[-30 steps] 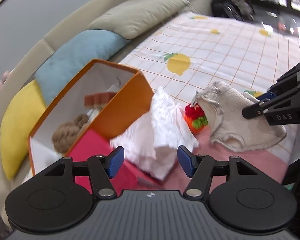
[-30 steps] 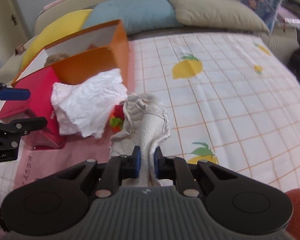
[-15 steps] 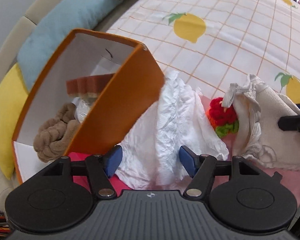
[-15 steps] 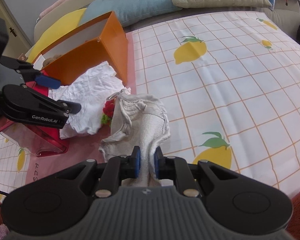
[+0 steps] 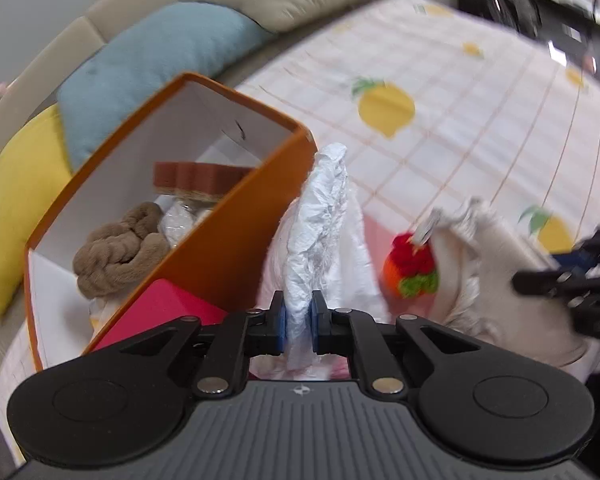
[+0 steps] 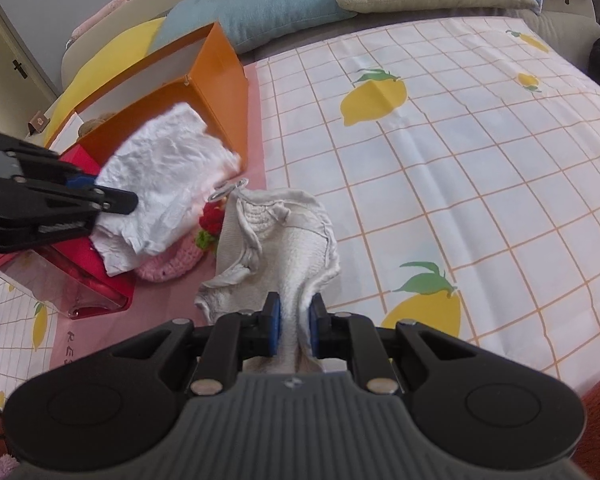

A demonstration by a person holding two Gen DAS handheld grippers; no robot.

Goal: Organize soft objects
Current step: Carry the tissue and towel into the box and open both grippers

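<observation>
A: Our left claw (image 5: 299, 319) is pinched nearly closed on the white cloth (image 5: 320, 216), which rises in a crumpled ridge at the centre of the frame, just right of the orange box (image 5: 236, 236).

B: And our right claw (image 6: 293, 322) is clamped the same way on the beige knit (image 6: 288, 232), low in the middle of its view, on the bed (image 6: 480, 168).

A: Both look light and limp to us. The cloth is thin, crinkly, almost papery; we judge it will trail and snag on the box rim unless we lift it high.

B: The knit seems thicker, stretchy, with loose straps that could catch the red crochet toy (image 6: 214, 222) lying against it.

A: We think a bunched fold is the best hold; a single edge would slip out.

B: The box already holds a brown plush (image 5: 120, 248) at its lower left, so that is likely where these go. The pink knit (image 6: 168, 264) sits under the cloth, by the red tray (image 6: 80, 280).
</observation>
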